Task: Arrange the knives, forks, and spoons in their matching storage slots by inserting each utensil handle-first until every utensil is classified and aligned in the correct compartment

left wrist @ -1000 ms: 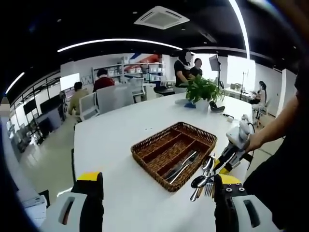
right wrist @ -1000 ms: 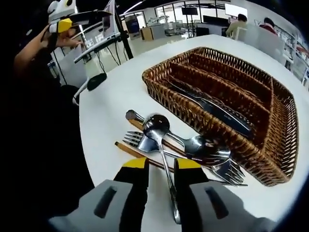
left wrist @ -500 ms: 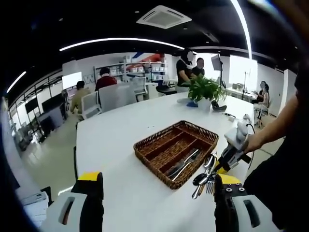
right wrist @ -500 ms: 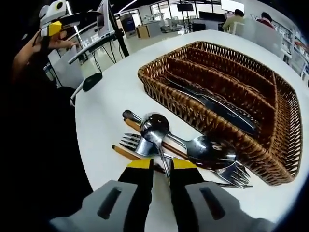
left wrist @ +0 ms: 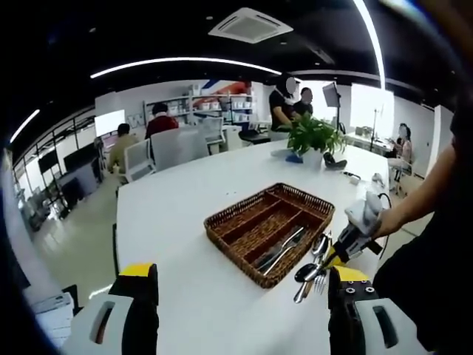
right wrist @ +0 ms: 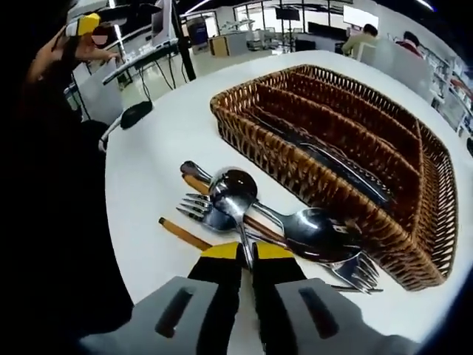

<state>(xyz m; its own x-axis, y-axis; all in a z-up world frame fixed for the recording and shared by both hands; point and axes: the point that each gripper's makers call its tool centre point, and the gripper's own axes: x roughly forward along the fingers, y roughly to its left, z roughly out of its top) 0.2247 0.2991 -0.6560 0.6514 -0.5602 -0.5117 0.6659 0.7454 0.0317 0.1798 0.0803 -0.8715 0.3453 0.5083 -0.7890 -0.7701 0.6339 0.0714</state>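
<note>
The right gripper (right wrist: 246,251) has its jaws drawn together on the thin handle of a spoon (right wrist: 233,188), whose bowl lies on top of a loose pile of forks (right wrist: 198,208) and a second spoon (right wrist: 318,231) on the white table (right wrist: 162,148), just beside the near wall of the wicker basket (right wrist: 295,174). The left gripper (left wrist: 240,310) hangs with its jaws wide apart, holding nothing, well back from the basket and above the table edge. Knives (right wrist: 347,174) already lie in one long compartment; the other compartments look bare.

Risks, as judged from this position:
- The hold is on a narrow, polished handle near its end — the spoon could swivel or slip between the pads when lifted.
- The spoon's bowl rests across the forks and against the other spoon, so a lift may drag or scatter the pile, possibly toward the table edge nearby.
- Handle-first insertion looks awkward with the handle itself clamped — the spoon may land crooked or catch on the woven wall.
- It could end up in the knives' compartment if the slot is misjudged.

No brand, label or legible writing can be made out on the cutlery, basket or grippers.
</note>
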